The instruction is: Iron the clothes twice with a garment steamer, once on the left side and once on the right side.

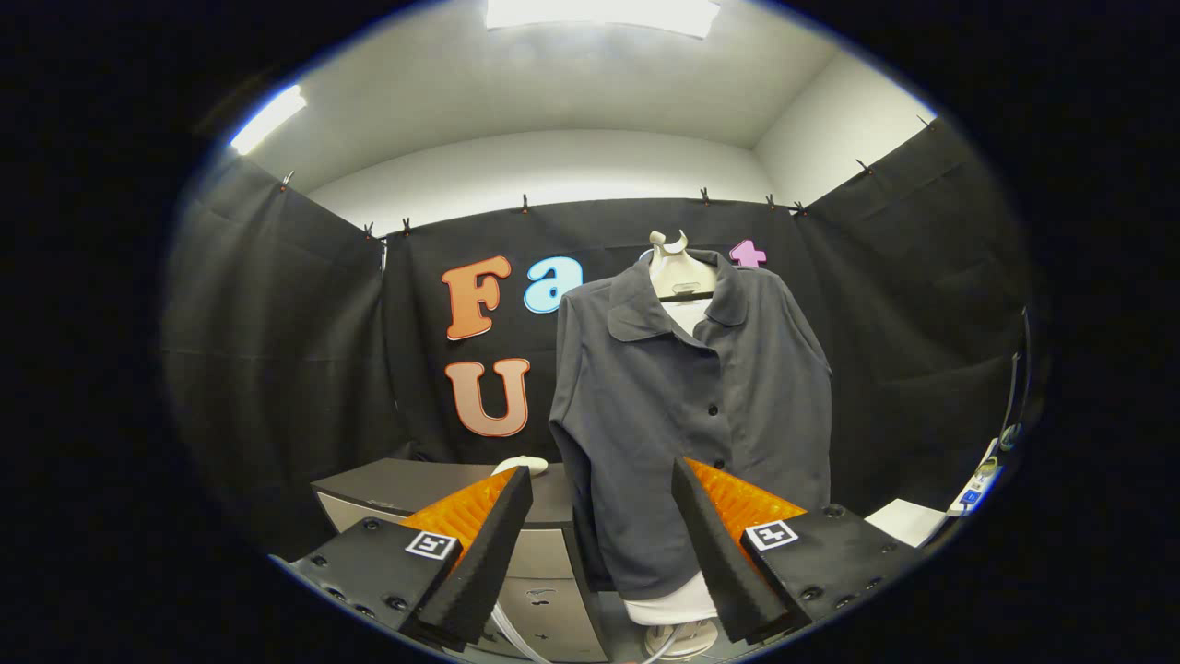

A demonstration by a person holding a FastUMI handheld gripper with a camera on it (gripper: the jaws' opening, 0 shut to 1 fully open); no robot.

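A: Nearest thing first?

B: My gripper [601, 516]. I'm holding its fingers wide apart, nothing between them, nothing touched.

A: Where's the garment?

B: The grey shirt [701, 415] is hanging beyond the fingers on a pale mannequin form [680, 267], buttoned, collar up top, hem falling just ahead of my right finger.

A: And the steamer?

B: I'm looking at a white rounded thing [522, 464] sitting on the grey cabinet [415, 489] beyond my left finger. Probably the steamer head, too small to tell. A pale hose [505, 627] is running low between the fingers.

A: Handling?

B: I'm guessing the shirt is light and soft, swinging if pushed, so nothing to grab there. The steamer looks hard and smooth, likely slippery; I'm planning on its handle, squarely between both fingers, hose dragging behind.
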